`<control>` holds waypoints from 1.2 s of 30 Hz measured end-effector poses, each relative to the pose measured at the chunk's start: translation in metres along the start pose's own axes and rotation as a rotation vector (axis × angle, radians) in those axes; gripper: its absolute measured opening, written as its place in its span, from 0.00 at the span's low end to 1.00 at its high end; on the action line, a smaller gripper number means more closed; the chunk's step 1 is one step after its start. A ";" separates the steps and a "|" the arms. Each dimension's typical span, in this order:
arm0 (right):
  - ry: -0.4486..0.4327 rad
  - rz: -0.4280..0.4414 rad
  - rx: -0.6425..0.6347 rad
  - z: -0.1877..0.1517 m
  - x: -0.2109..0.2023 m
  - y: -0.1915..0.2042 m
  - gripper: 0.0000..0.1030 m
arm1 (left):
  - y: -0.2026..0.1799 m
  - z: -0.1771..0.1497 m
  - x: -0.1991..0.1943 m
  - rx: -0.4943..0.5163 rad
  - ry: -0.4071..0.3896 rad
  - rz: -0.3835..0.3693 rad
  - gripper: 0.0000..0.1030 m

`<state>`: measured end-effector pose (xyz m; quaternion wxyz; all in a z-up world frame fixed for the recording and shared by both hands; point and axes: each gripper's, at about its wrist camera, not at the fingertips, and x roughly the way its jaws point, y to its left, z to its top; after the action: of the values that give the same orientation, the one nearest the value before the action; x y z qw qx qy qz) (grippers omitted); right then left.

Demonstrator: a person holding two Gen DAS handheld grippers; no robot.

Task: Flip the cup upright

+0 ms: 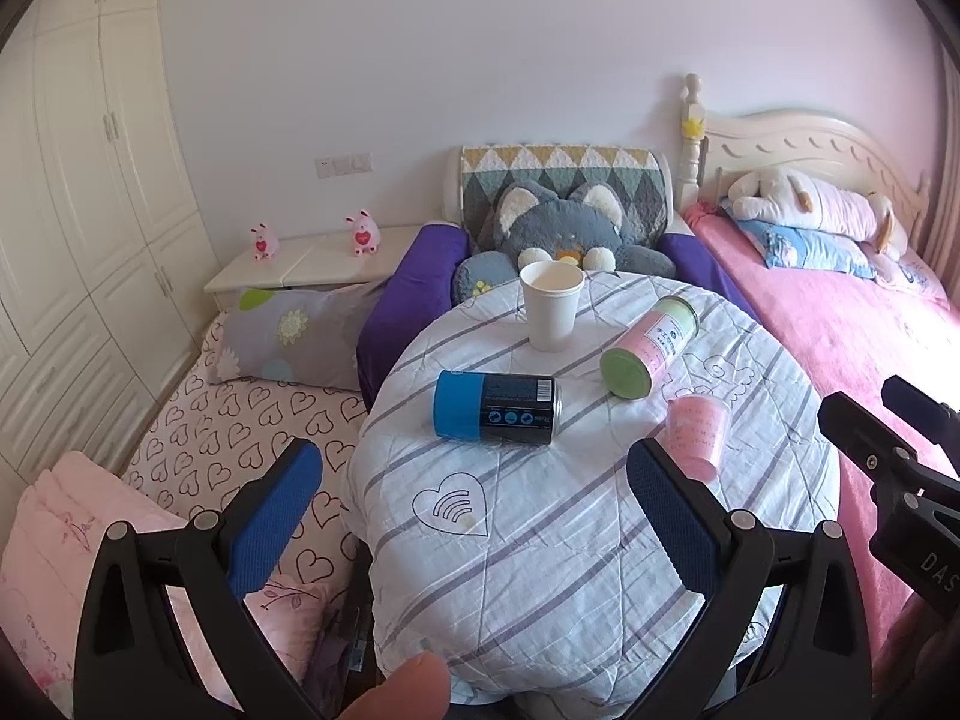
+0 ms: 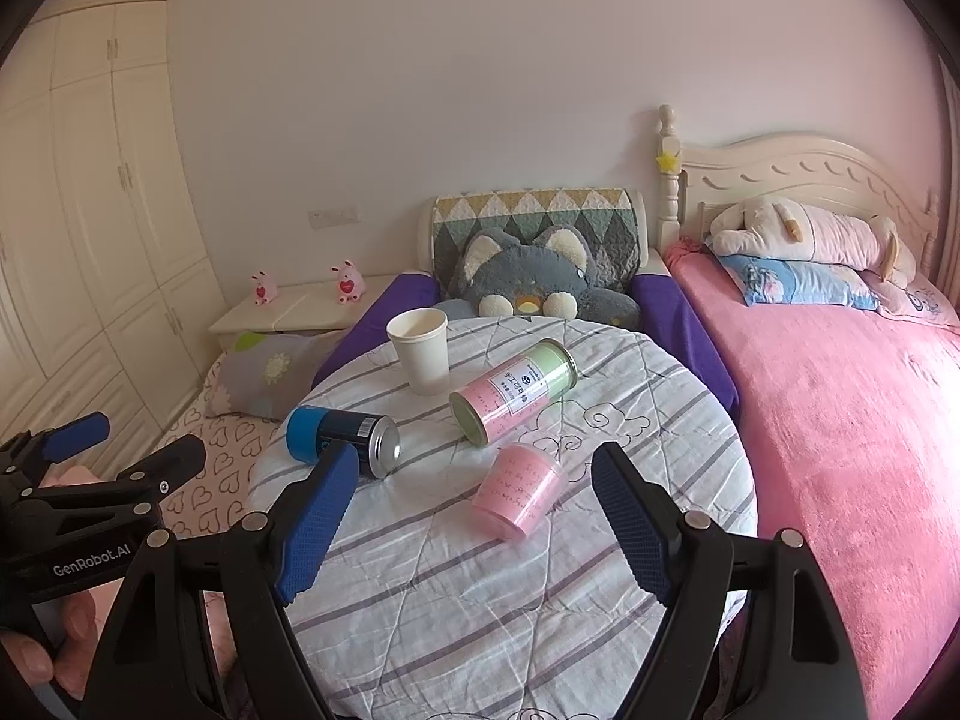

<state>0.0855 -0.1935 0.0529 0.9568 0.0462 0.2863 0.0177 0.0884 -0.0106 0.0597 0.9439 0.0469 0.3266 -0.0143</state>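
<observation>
A pink cup (image 2: pixel 517 499) lies on its side on the round striped table (image 2: pixel 456 600); it also shows in the left wrist view (image 1: pixel 699 435). A white paper cup (image 2: pixel 419 350) stands upright at the table's far side, also in the left wrist view (image 1: pixel 551 305). My right gripper (image 2: pixel 474 516) is open and empty, just short of the pink cup. My left gripper (image 1: pixel 474 510) is open and empty over the table's near left, with the pink cup beyond its right finger. The left gripper also shows in the right wrist view (image 2: pixel 114 456).
A blue and black can (image 2: pixel 343 443) and a pink and green tin (image 2: pixel 513 399) lie on their sides mid-table. A grey plush cushion (image 2: pixel 540 282) sits behind the table. A pink bed (image 2: pixel 840 450) is on the right, a heart-print bed (image 1: pixel 240 438) on the left.
</observation>
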 end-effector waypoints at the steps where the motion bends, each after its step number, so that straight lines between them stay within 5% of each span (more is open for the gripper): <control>1: 0.001 0.001 0.001 0.000 -0.001 -0.001 0.79 | -0.001 0.000 0.000 0.001 0.001 0.000 1.00; 36: 0.014 0.006 -0.002 -0.003 0.004 -0.003 0.79 | -0.005 -0.003 -0.003 0.013 0.016 -0.012 1.00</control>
<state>0.0877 -0.1955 0.0481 0.9549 0.0461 0.2927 0.0212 0.0842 -0.0151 0.0592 0.9408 0.0512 0.3342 -0.0219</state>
